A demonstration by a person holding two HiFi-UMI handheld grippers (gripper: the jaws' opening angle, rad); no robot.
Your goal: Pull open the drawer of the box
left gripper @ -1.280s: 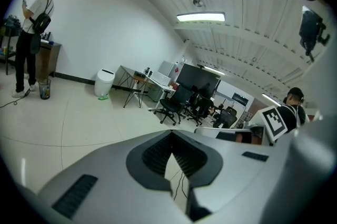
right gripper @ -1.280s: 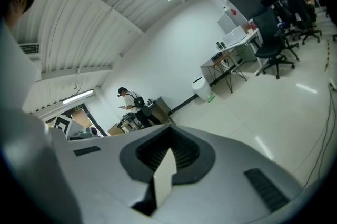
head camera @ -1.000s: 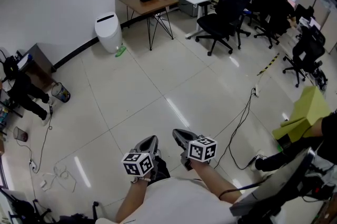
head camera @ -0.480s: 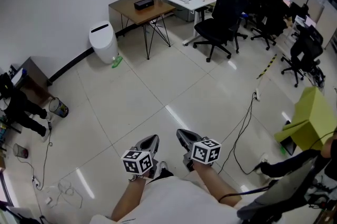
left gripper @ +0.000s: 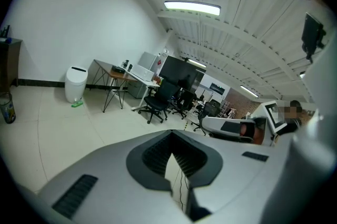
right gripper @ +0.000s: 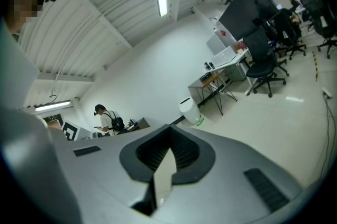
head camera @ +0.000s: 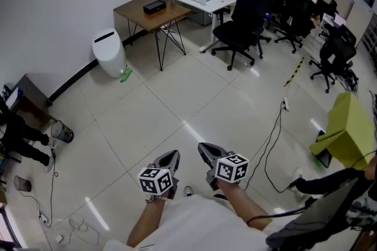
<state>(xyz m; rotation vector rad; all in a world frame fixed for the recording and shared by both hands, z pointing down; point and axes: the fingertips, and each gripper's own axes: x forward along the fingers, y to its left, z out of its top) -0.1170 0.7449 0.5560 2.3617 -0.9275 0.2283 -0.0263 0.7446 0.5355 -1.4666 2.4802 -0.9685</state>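
Wooden table (head camera: 154, 11) has slid left, far ahead of left gripper (head camera: 169, 157) and right gripper (head camera: 206, 151), both closed, empty, seemingly just carried.

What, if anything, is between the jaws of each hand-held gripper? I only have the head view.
Observer: The left hand-held gripper is empty in its own view, jaws together.
Operator: And the right?
Observer: The right hand-held gripper is shut too, with nothing between its jaws.
Operator: What are they aimed at?
Observer: Both tilt upward; the left gripper view takes in a lit ceiling light.
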